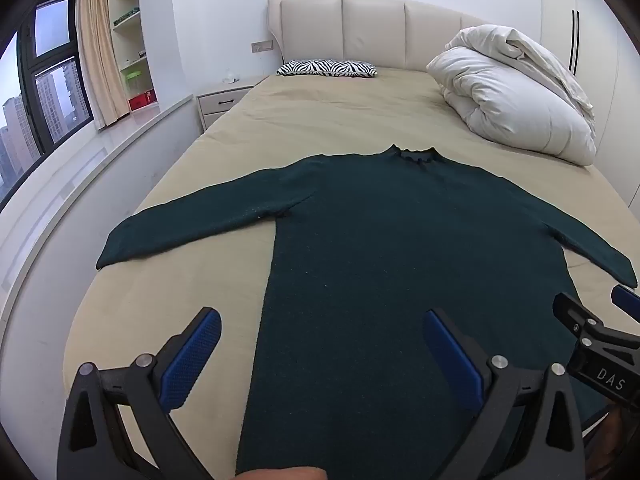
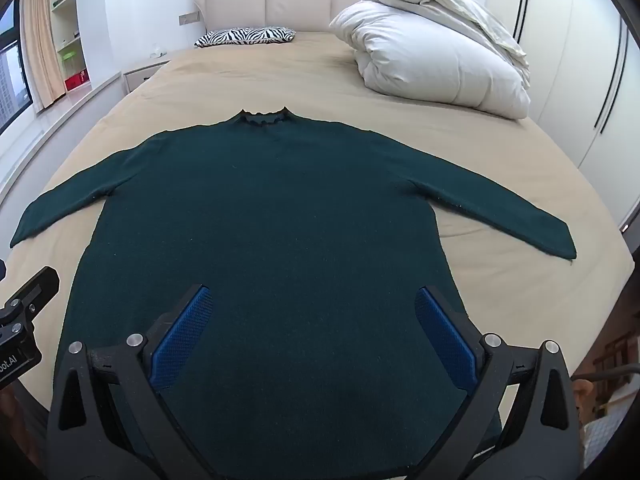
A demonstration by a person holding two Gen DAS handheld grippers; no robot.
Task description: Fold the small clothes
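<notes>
Both grippers are hovering nearest the lens, over the sweater's hem: the left gripper (image 1: pixel 322 344) is straddling the hem's left edge and the right gripper (image 2: pixel 314 320) is hanging above the lower body. Each one's jaws are standing fully apart and gripping nothing. Part of the right gripper is also showing at the edge of the left wrist view, so the two tools are working side by side.

Going by size, the bed (image 1: pixel 320 112) is filling most of both views, its tan sheet lying smooth. The dark green sweater (image 1: pixel 380 240) is resting flat on the near half of it, front down or front up cannot be told, collar pointing toward the headboard (image 1: pixel 372 28) and both sleeves spreading outward and slightly downward. A bundled white duvet (image 1: pixel 512 96) is sitting well apart at the far right, and a zebra-print pillow (image 1: pixel 328 68) is lying against the headboard.

The sweater is looking like a soft knit, probably light and limp, likely to sag and drag on the sheet rather than hold any shape. Pinching a cuff (image 2: pixel 560 246) or a shoulder seam is seeming the best hold for bringing a sleeve across the body; the hem corners are looking suited to the final fold upward. No fold is showing yet.
</notes>
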